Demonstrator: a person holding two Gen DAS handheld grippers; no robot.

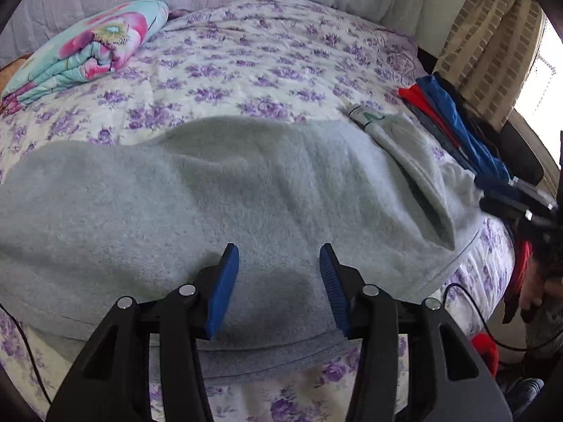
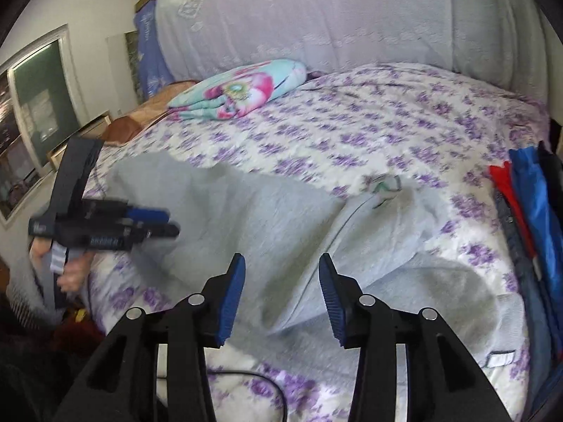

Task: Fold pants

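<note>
Grey fleece pants (image 1: 246, 193) lie spread across the bed, with the waistband and its label (image 1: 366, 116) at the far right. My left gripper (image 1: 278, 248) hovers just over the near edge of the fabric; it is open and its blue pads hold nothing. In the right wrist view the pants (image 2: 264, 218) are partly folded, with a ridge running toward the label (image 2: 385, 184). My right gripper (image 2: 282, 258) is open above that ridge and grips nothing. The left gripper (image 2: 155, 223) shows blurred at the left, held by a hand (image 2: 70, 274). The right gripper (image 1: 527, 204) reaches in at the right edge.
The bedspread (image 1: 264, 52) is white with purple flowers. A folded flowered quilt (image 1: 88, 52) (image 2: 242, 91) lies at the far left by the pillows. A pile of red and blue clothes (image 1: 447, 116) (image 2: 527, 190) lines the right edge. A black cable (image 2: 246, 376) runs near the front edge.
</note>
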